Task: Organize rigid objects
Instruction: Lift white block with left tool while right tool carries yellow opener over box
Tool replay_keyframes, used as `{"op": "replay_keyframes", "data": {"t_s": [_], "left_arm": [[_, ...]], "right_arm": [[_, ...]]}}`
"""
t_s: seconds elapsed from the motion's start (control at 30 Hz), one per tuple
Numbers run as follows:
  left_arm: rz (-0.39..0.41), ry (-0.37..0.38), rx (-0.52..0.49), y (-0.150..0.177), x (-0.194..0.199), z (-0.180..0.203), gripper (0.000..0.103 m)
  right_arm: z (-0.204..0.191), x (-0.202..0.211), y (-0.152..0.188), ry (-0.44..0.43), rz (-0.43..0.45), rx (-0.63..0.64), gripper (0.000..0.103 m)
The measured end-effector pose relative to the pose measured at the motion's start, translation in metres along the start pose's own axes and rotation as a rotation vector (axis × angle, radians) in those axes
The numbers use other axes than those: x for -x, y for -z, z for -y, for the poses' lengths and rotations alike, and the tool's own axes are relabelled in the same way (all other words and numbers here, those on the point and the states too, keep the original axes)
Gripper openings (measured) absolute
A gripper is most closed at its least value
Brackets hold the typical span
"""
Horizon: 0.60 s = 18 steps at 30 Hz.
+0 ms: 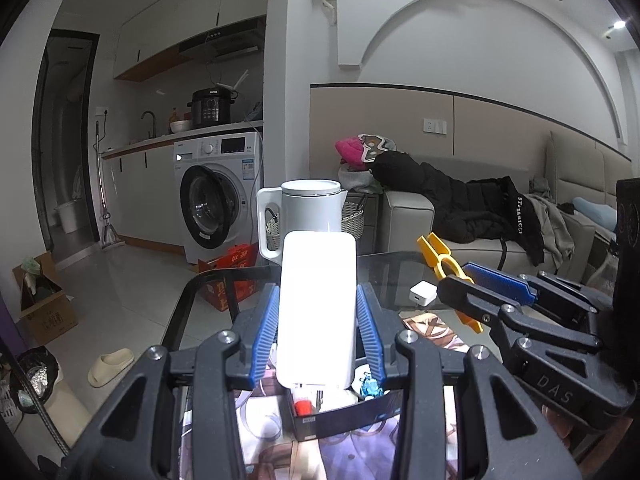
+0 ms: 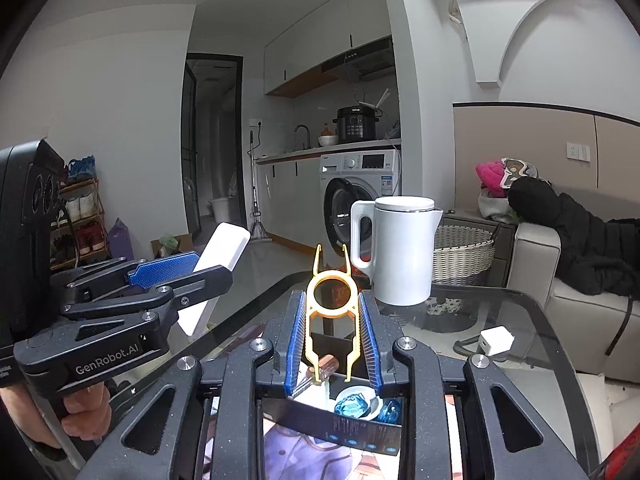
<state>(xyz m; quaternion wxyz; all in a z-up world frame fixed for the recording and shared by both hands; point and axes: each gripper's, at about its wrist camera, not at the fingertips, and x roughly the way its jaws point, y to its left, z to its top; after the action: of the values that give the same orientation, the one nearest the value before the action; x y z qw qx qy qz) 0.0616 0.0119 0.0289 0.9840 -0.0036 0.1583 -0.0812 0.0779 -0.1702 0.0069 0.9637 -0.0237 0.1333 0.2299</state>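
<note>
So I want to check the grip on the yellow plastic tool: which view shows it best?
The right wrist view. There the yellow plastic tool is centred, seen whole between the right gripper's blue pads, above the black box. The left wrist view shows it side-on, largely hidden by the right gripper.

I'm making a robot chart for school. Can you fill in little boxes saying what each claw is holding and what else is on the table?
left gripper: shut on white power bank
right gripper: shut on yellow plastic tool
below both: open black box with small items inside
table: glass top
on table: white kettle, white charger cube
</note>
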Motion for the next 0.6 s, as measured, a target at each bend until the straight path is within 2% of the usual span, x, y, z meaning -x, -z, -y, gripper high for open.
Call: {"op": "replay_keyframes", "data": {"t_s": [0.23,0.6], "left_arm": [[-0.003,-0.019,0.048,-0.006,-0.02,-0.003,0.038],[-0.022,-0.014,0.086,-0.008,-0.04,-0.004,0.038]], "right_arm": [[0.007,-0.015,-0.016,0.029,0.012,-0.032,0.026],[0.02,-0.043,-0.016,0.064,-0.047,-0.057,0.026]]}}
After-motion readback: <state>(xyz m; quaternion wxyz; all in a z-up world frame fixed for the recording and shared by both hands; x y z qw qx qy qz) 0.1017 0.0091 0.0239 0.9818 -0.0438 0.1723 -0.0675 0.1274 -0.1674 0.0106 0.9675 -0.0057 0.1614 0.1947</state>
